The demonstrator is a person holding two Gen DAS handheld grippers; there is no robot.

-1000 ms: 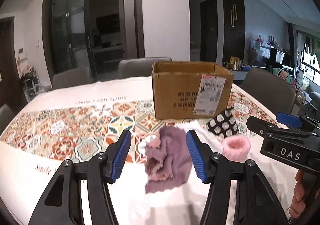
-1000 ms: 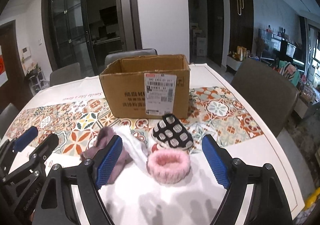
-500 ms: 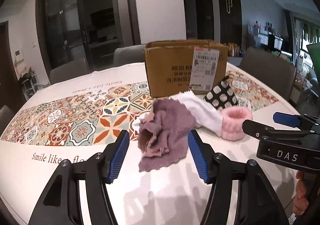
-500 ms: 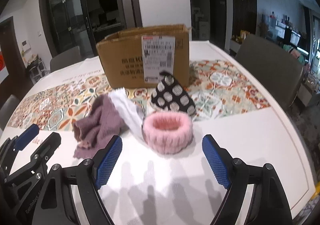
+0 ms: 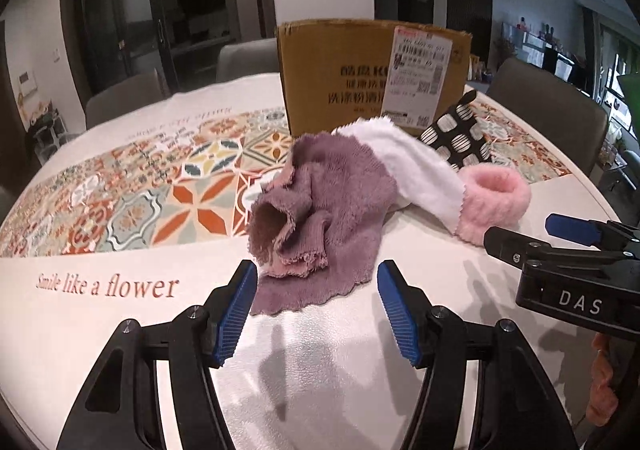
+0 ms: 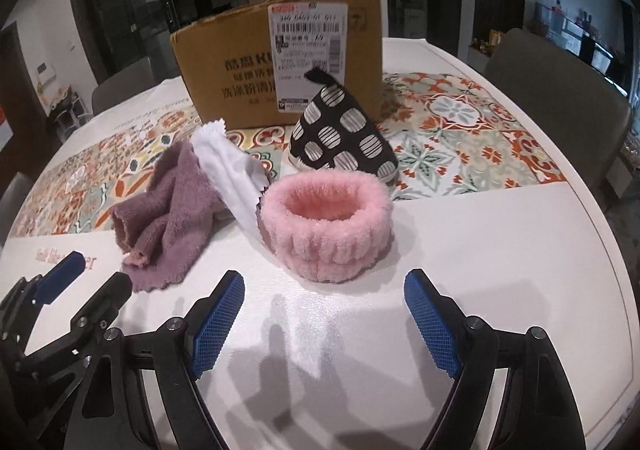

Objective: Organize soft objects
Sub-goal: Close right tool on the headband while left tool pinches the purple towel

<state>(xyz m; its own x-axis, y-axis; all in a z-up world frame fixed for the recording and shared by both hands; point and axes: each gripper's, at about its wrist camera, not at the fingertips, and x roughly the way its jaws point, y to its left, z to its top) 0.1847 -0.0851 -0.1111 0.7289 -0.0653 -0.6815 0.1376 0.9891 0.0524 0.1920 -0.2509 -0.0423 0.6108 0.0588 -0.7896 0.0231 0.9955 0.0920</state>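
Pink headband (image 6: 326, 224) just beyond wide-apart jaws, perhaps touching white cloth (image 6: 228, 174).

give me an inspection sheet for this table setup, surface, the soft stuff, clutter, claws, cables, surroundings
Surface: round table, white cloth with patterned tile band.
Job's things: purple towel crumpled; white cloth lying over it; pink fluffy band; black spotted pouch leaning on cardboard box.
Clutter: nothing seen.
Claws: left claw open, just short of the towel; right claw open before the band.
Cables: nothing seen.
Surroundings: grey chairs, glass doors.
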